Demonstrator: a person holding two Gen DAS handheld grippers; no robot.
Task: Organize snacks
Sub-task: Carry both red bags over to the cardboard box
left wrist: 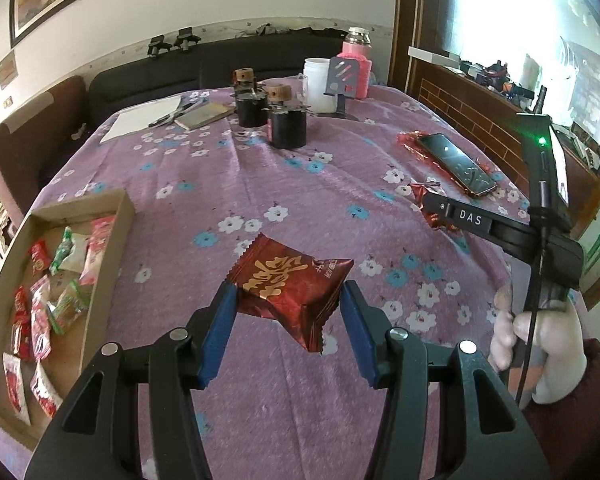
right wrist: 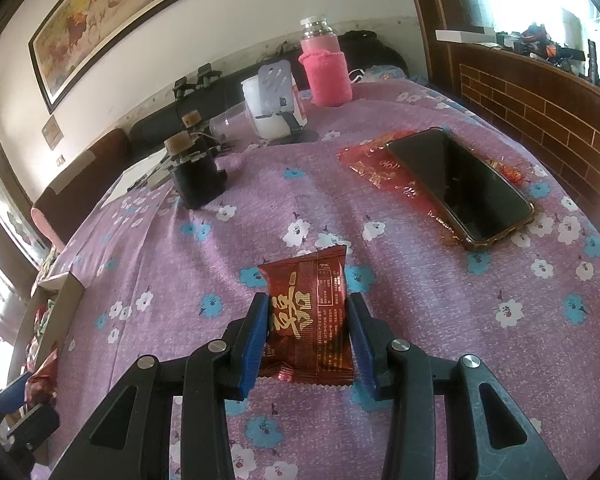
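The left gripper (left wrist: 286,320) holds a dark red snack packet (left wrist: 290,292) between its blue pads: the jaws grip it by two opposite edges, tilted, lifted off the flowered purple cloth (left wrist: 228,184) on the counter. A cardboard box (left wrist: 118,210) of small snacks lies to its left. The right gripper (right wrist: 308,340) has its jaws closed on another red packet (right wrist: 314,312), which lies lengthwise between the pads, its far end sticking out past the tips. A phone (right wrist: 460,186) rests on a red wrapper (right wrist: 370,160) beyond.
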